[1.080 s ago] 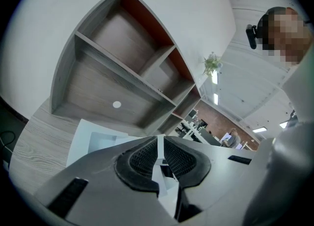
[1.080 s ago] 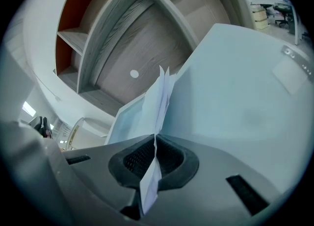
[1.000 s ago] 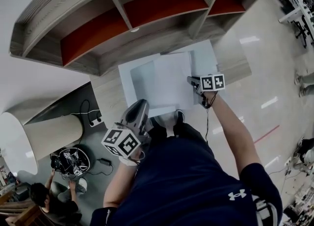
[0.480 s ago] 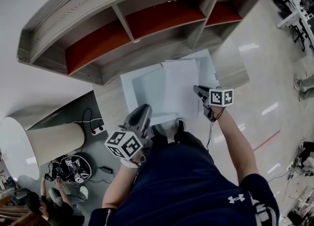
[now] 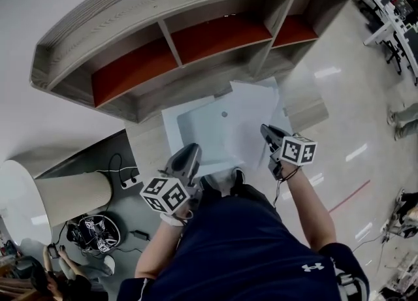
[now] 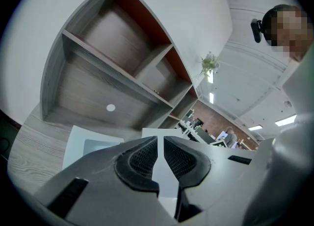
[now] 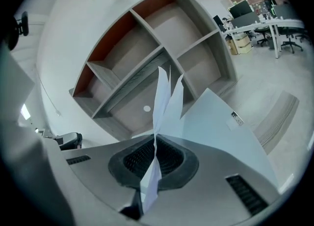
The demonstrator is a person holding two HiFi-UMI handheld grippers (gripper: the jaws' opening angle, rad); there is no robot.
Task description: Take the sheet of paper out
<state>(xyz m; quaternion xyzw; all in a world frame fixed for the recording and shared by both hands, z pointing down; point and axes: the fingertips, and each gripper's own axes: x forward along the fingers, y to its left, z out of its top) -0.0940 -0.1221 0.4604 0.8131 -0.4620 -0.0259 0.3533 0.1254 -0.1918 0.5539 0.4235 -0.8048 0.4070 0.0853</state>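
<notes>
**Right tool pinches sheet at its near edge; sheet runs away toward 12 o'clock**

Right tool [image 5: 266,130] [image 7: 156,144]: jaws clamped on the sheet of paper [image 5: 253,110] [image 7: 164,97]. In the right gripper view the paper is edge-on between the pads, with a short tail below them and the rest rising to 12 o'clock, curled and split into two flaps.

In the head view the sheet fans from the tool toward 11–12 o'clock. Its long axis runs about 12-to-6, with the grip at the 6 end. The far corners sit over the back of the pale tray [image 5: 171,130] and toward the shelf unit [image 5: 163,51]. I can't tell if the far edge touches the tray.

Judgement: the coming pull goes toward 6 o'clock, along the sheet's long axis and away from the shelf unit.

Left tool [image 5: 186,156] [image 6: 160,144]: jaws all but together, with nothing in them. It sits at 8 o'clock of the sheet, by the tray's near edge, apart from the paper, so the right tool is the nearer one.

The tray lies on the wood table [image 5: 147,140].
</notes>
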